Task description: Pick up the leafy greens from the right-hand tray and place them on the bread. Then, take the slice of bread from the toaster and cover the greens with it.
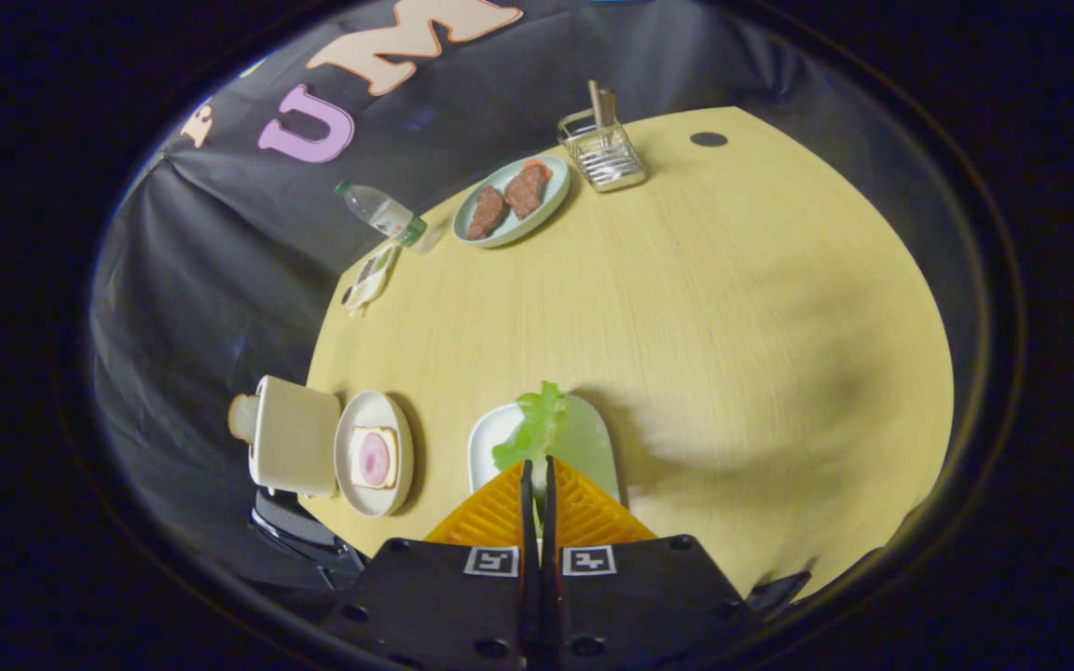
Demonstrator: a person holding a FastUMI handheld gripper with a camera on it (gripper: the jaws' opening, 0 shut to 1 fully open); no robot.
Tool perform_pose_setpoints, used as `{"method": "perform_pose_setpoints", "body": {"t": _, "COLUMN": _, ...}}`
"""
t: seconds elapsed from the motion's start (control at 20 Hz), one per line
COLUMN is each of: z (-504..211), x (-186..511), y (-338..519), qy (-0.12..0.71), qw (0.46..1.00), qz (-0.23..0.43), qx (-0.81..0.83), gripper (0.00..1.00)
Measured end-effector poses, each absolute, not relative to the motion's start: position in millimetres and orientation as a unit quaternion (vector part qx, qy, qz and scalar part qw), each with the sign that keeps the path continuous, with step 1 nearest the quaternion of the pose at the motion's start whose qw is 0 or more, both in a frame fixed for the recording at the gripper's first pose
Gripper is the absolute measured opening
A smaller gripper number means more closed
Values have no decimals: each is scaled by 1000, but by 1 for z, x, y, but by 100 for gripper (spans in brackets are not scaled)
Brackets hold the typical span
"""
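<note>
I see pale matt wood grain on the table [733, 308], ribbed orange plastic on my gripper [538, 471] fingers pinched on crinkled leafy greens [530, 429], a shiny wire-metal rack [604, 154], and glossy plates [374, 454].

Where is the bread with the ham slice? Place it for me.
In the gripper view, the bread lies on a white plate between the toaster and the greens' tray, beside the tool.

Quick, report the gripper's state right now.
Gripper: jaws closed on the leafy greens, held over the white tray.
</note>
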State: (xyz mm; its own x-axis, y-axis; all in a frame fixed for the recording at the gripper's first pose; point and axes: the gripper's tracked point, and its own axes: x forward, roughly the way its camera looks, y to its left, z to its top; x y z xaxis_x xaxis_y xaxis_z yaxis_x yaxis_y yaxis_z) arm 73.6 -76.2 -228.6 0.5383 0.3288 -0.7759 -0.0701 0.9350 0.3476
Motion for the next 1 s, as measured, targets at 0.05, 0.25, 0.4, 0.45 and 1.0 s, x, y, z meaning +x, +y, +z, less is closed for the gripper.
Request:
{"method": "perform_pose_setpoints", "body": {"t": 0.05, "z": -220, "x": 72, "y": -71, "qy": 461, "qw": 868, "qz": 118, "qx": 141, "gripper": 3}}
{"method": "perform_pose_setpoints", "body": {"t": 0.25, "z": -186, "x": 65, "y": -39, "qy": 438, "qw": 874, "qz": 139, "qx": 158, "gripper": 3}}
{"method": "perform_pose_setpoints", "body": {"t": 0.4, "z": -166, "x": 58, "y": -4, "qy": 425, "qw": 873, "qz": 160, "qx": 177, "gripper": 3}}
{"method": "perform_pose_setpoints", "body": {"t": 0.45, "z": -162, "x": 55, "y": 7, "qy": 424, "qw": 872, "qz": 166, "qx": 180, "gripper": 3}}
{"method": "perform_pose_setpoints", "body": {"t": 1.0, "z": -154, "x": 33, "y": 191, "qy": 431, "qw": 833, "qz": 262, "qx": 229, "gripper": 3}}
